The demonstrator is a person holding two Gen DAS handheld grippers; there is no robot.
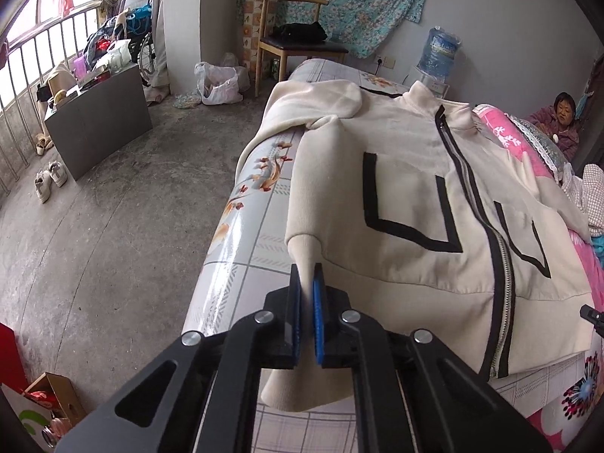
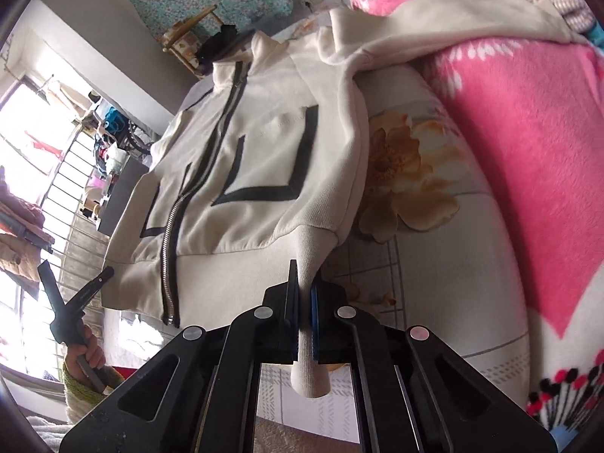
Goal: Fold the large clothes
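A cream zip-up jacket (image 1: 407, 196) with black trim lies front up on the bed; it also shows in the right wrist view (image 2: 249, 166). My left gripper (image 1: 306, 283) is shut on the cuff of one sleeve (image 1: 302, 234), folded along the jacket's left side. My right gripper (image 2: 305, 287) is shut on the cuff of the other sleeve (image 2: 313, 249), which runs along the jacket's right side. The left gripper also appears at the lower left of the right wrist view (image 2: 71, 302).
The bed has a glossy floral cover (image 1: 241, 226) and a pink blanket (image 2: 528, 151) on the right. A wooden chair (image 1: 298, 37), a grey box (image 1: 102, 120), shoes (image 1: 49, 181) and a seated person (image 1: 558, 120) are around the room.
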